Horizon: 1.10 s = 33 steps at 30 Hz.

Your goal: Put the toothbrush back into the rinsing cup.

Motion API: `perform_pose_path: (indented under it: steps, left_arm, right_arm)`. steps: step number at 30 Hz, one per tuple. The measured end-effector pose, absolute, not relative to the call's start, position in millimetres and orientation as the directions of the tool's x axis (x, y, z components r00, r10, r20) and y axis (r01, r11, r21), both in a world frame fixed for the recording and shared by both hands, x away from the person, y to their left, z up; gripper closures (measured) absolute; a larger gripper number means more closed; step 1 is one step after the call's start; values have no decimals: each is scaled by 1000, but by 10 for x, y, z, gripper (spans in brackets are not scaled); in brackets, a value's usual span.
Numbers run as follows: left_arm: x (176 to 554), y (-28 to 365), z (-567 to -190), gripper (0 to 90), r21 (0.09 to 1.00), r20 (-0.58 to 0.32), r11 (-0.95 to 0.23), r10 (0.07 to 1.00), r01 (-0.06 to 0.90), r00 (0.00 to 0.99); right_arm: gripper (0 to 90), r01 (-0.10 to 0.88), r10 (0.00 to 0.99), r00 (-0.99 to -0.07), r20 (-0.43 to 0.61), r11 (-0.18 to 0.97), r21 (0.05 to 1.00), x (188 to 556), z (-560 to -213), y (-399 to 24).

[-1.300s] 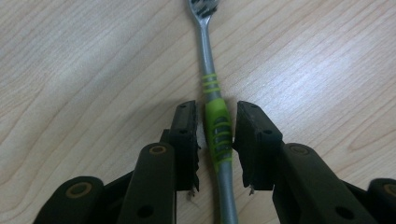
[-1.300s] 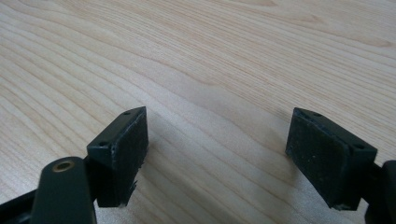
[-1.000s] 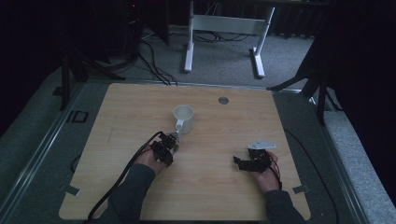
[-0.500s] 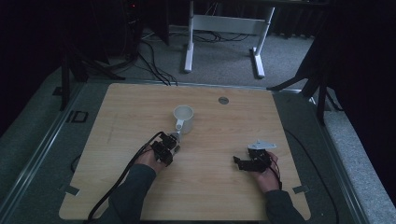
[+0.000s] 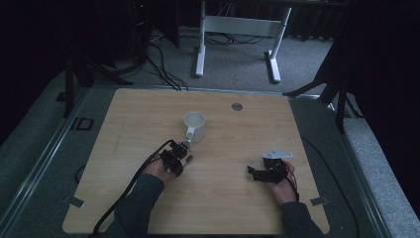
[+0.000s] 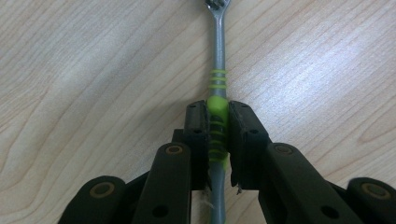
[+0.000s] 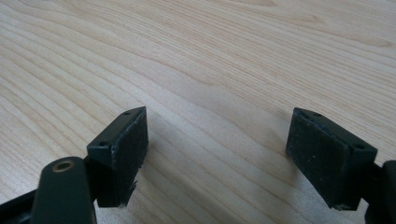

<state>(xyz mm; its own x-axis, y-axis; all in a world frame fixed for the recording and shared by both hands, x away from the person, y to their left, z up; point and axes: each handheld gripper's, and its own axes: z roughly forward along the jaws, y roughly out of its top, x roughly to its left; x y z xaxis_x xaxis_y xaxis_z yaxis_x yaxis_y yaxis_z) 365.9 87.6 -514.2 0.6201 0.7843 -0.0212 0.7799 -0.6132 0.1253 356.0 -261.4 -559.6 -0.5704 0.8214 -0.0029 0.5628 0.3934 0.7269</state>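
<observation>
Left gripper (image 6: 218,135) pinching fork (image 6: 218,70) handle, seen close-up | right gripper (image 7: 217,156) fingers spread | mug (image 5: 194,126) from high view

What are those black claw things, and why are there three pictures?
Those are two grabbing tools, one in each of a person's hands. The big picture comes from a camera above the wooden table. There you can see the left gripper near a white mug, and the right gripper farther over.

The other two pictures come from little cameras riding on the tools, looking along their black jaws. The left gripper's picture shows its jaws squeezed shut on a metal fork with a green grip, lying along the table. The right gripper's picture shows its jaws wide open with nothing between them, just bare wood underneath.
</observation>
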Motion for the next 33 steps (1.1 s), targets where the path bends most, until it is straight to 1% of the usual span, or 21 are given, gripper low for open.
perform_pose_path:
  steps: [19,33]
  left_arm:
    - [3620,936,-4982,792,226,-37,-601,781,767,623]
    - [3564,952,-4909,792,259,-39,-609,769,750,638]
  right_arm:
    - [206,563,822,-570,-2,393,727,3560,-5596,-2614]
    - [206,563,822,-570,-3,393,727,3560,-5596,-2614]
